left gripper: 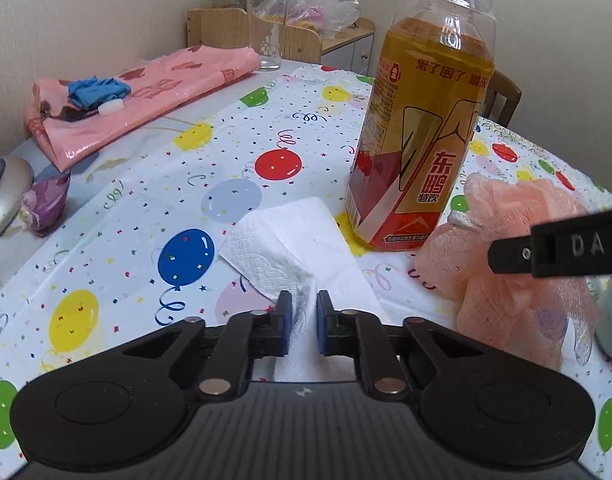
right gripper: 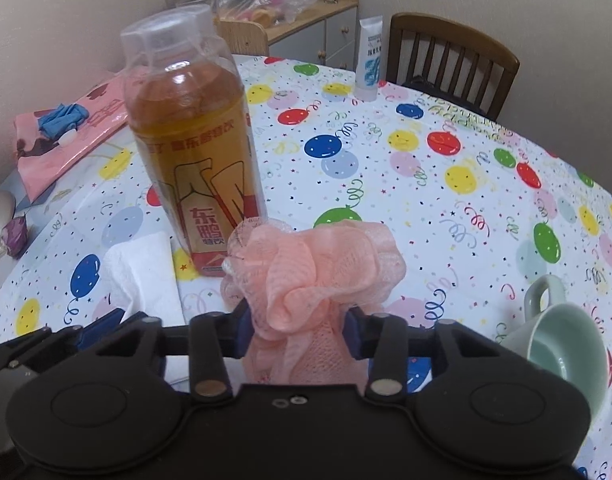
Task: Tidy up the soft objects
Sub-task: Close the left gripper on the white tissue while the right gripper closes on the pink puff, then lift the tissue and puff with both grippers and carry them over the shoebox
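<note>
A white paper tissue [left gripper: 290, 232] lies crumpled on the balloon-print tablecloth [left gripper: 126, 240], and my left gripper [left gripper: 304, 312] is shut on its near fold. The pink mesh bath sponge [right gripper: 318, 264] sits to the right of the tissue, in front of the drink bottle. My right gripper [right gripper: 299, 328] is shut on the sponge's lower part, its blue pads pressing in on both sides. In the left wrist view the sponge [left gripper: 518, 292] shows at the right, with one right fingertip [left gripper: 518, 254] over it. The tissue [right gripper: 138, 272] appears at the left of the right wrist view.
A tall orange drink bottle [left gripper: 422, 128] stands just behind tissue and sponge. A pale green mug [right gripper: 562, 344] lies tipped at the right. A pink plastic bag [left gripper: 146, 92] with a blue cloth [left gripper: 98, 90] lies far left. A white tube [right gripper: 370, 68] and a wooden chair [right gripper: 450, 56] are behind.
</note>
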{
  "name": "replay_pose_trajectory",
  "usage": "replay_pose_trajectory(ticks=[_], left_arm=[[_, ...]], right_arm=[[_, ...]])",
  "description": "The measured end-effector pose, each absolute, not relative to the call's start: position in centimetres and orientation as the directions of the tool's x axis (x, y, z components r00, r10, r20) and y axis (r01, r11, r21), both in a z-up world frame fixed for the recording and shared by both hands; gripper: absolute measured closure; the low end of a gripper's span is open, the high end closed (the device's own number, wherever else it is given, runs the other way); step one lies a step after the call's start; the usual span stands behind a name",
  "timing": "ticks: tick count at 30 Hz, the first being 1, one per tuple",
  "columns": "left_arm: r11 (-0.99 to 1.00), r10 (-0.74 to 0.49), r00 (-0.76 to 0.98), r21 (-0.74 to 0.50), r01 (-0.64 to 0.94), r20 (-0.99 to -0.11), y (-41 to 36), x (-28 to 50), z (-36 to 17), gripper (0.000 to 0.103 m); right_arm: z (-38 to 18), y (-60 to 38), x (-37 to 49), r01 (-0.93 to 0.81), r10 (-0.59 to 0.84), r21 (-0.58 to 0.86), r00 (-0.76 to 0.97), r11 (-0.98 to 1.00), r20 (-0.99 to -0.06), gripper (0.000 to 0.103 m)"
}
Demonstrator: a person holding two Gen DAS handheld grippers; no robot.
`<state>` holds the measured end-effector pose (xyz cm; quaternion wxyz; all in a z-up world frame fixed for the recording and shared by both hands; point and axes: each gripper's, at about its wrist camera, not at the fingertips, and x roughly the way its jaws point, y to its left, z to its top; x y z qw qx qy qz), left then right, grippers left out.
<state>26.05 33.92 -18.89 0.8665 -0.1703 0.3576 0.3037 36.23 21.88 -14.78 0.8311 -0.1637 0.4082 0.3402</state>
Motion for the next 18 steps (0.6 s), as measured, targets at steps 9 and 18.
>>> replay_pose_trajectory(ticks=[9,18], left_arm=[[0.772,0.370,0.604,-0.128,-0.622,-0.706,33.6,25.0,-17.9,0.094],[0.799,0.330,0.650,-0.164,-0.579,-0.685,32.8,23.1,-16.1,0.094]], right_arm=[[-13.1,19.5,34.6,-0.688,0.464,0.016,0.470,0.725,-0.751,0.072],[-9.9,15.5,32.4,-0.695,0.518,0.057,0.476,0.716,-0.711,0.073]])
